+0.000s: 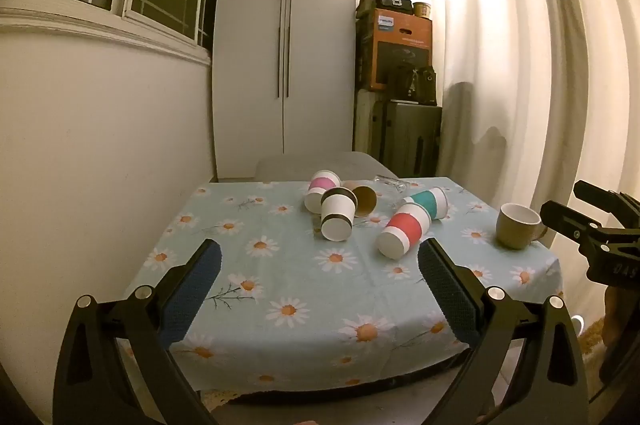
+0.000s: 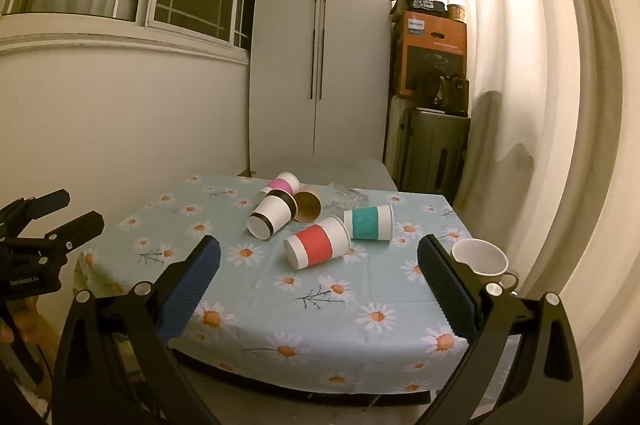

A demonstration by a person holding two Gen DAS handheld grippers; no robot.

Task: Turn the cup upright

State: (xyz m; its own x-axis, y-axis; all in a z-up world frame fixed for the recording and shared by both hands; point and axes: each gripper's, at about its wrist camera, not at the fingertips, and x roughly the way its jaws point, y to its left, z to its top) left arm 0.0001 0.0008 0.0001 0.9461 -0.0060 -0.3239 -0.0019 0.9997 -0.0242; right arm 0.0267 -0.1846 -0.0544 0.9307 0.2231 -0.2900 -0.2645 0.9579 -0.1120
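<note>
Several paper cups lie on their sides mid-table: a red-banded cup, a teal-banded cup, a black-banded cup, a pink-banded cup and a brown cup. A beige mug stands upright at the right edge. My left gripper is open and empty, held before the table's near edge. My right gripper is open and empty, near the front right; its right finger is beside the mug.
The table has a light-blue daisy cloth. A clear glass object lies at the far edge. A white wardrobe, stacked boxes and a curtain stand behind. A wall is at the left.
</note>
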